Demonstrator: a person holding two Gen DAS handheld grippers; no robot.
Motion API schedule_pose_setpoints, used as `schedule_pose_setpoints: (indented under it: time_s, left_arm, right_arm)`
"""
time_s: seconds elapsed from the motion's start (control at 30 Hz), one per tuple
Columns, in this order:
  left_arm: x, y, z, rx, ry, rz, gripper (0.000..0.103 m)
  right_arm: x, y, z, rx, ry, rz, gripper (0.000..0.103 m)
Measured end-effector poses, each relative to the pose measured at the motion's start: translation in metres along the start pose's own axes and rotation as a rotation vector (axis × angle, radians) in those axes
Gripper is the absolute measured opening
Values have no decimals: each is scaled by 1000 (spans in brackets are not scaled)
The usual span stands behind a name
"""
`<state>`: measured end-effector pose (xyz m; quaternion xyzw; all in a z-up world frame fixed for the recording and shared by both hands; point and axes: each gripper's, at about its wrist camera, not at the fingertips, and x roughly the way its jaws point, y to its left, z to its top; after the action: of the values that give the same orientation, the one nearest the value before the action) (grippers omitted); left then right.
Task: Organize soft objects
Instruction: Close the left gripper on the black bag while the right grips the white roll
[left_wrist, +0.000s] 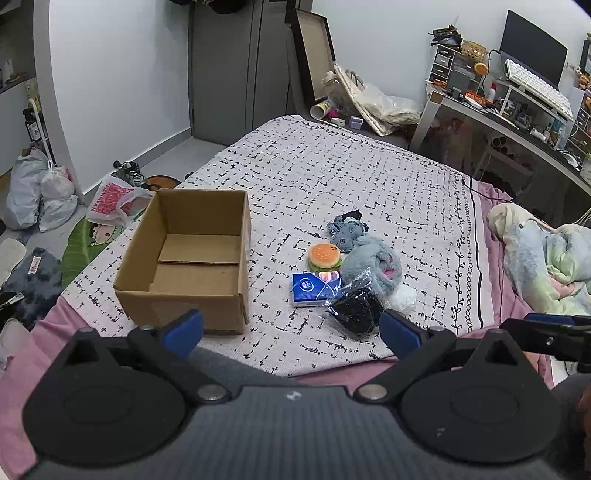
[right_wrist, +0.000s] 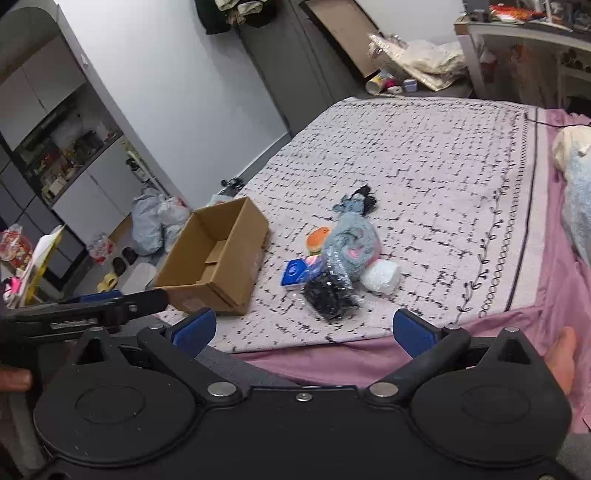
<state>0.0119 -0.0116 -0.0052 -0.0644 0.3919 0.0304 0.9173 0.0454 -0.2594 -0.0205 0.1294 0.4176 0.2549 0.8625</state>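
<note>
Both grippers hover at the near edge of the bed w/ nothing between their blue pads: the left gripper (left_wrist: 291, 328) has its fingers spread wide, and the right gripper (right_wrist: 304, 326) is likewise released, fingers far apart. A cardboard box (left_wrist: 192, 258) sits open on the patterned bedspread (left_wrist: 369, 177), to the left of the soft things; only its own folded bottom flaps show inside. The pile lies well apart from the box, toward the right side of the spread. Nearest the grippers is a black item in a clear plastic bag (left_wrist: 356, 308), touching a blue tissue pack (left_wrist: 314, 290) on its left. Just behind the pack is a burger plush (left_wrist: 325, 256), and beside that a grey fluffy plush (left_wrist: 373, 266) w/ a bit of pink showing. A white crumpled ball (right_wrist: 380, 277) rests against the grey plush on its right (clearer from the right wrist cam). Farthest back is a blue-grey patterned cloth toy (left_wrist: 347, 230) w/ a dark piece at its top; can't tell what that piece is. A pale rumpled blanket (left_wrist: 543, 258) lies at the bed's right edge on the pink sheet (left_wrist: 509, 306). Bags (left_wrist: 37, 192) sit on the floor to the left of the bed, and a desk w/ a keyboard (left_wrist: 535, 90) stands beyond.
</note>
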Motion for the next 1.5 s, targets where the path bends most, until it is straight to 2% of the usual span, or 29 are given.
schedule_pose_setpoints:
  time_s: [0.17,0.4,0.6,0.7,0.9,1.1,1.17,1.27,1.33,1.5]
  left_arm:
    - [14,-2,3,-23,19,-4,100]
    - [36,-6,9,-66,44,-16,99]
    - [51,-7,13,-95,58,-9,99]
    - [57,-6,13,-111,66,-12,98]
    - [72,-7,13,-129,80,-7,95]
    - [92,-14,10,-152,114,-24,90]
    - [99,-17,9,-158,128,-31,89]
    - [110,-23,7,-158,153,-42,88]
    - [118,-27,6,-157,167,-43,87]
    - [136,-33,6,-172,192,-43,84]
  right_arm:
    - [11,2,14,-38,53,-11,103]
    - [26,-9,36,-23,88,-40,103]
    - [34,-16,60,-9,90,-69,103]
    - [42,-18,66,1,83,-51,103]
    - [61,-30,60,22,98,-48,103]
    - [70,-47,56,83,114,-85,101]
    - [75,-52,53,109,127,-89,100]
    - [79,-61,49,164,150,-47,97]
    - [82,-63,48,170,153,-64,96]
    - [94,-76,47,229,173,-56,85]
